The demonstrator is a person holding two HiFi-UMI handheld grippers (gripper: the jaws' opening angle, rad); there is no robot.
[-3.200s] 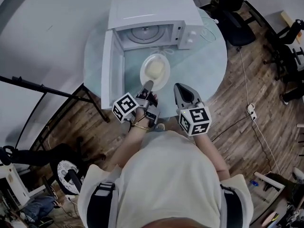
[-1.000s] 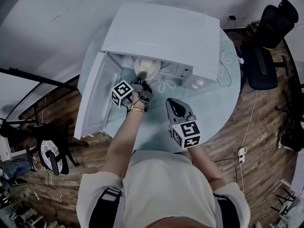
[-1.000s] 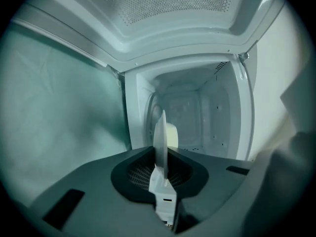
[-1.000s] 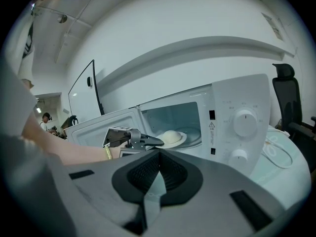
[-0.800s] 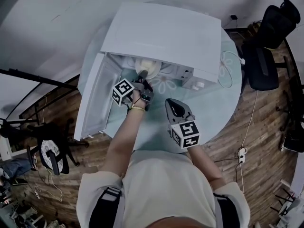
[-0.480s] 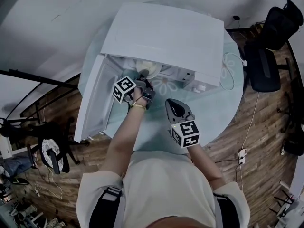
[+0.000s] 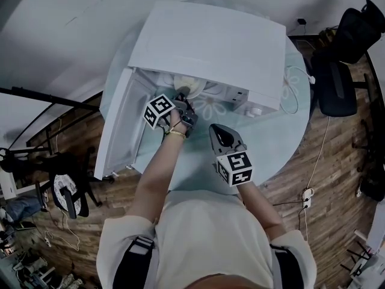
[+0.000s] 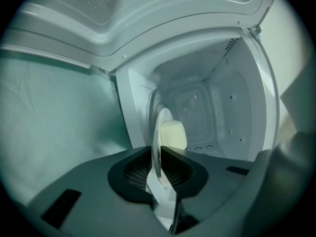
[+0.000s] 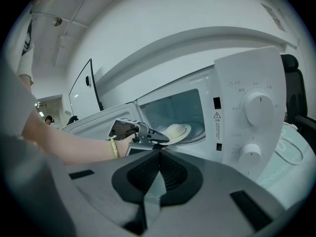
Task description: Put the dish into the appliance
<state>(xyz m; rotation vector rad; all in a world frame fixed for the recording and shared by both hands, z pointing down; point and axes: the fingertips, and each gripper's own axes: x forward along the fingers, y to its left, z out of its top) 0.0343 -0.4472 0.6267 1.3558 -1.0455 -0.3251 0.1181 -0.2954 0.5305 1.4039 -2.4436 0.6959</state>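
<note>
Dish [image 8: 163, 130] clamped in L tongs [image 8: 158, 157].

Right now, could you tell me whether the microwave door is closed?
No, the microwave door stands wide open, and the left claw holds the dish in the oven's opening.

Dim, cool bluish cast on all my feeds. Head view sharp, flat light, no hard shadows. Both claw views fisheye: black corners, bent edges, near housings soft. Dish [image 8: 162, 120] the brightest patch.
</note>
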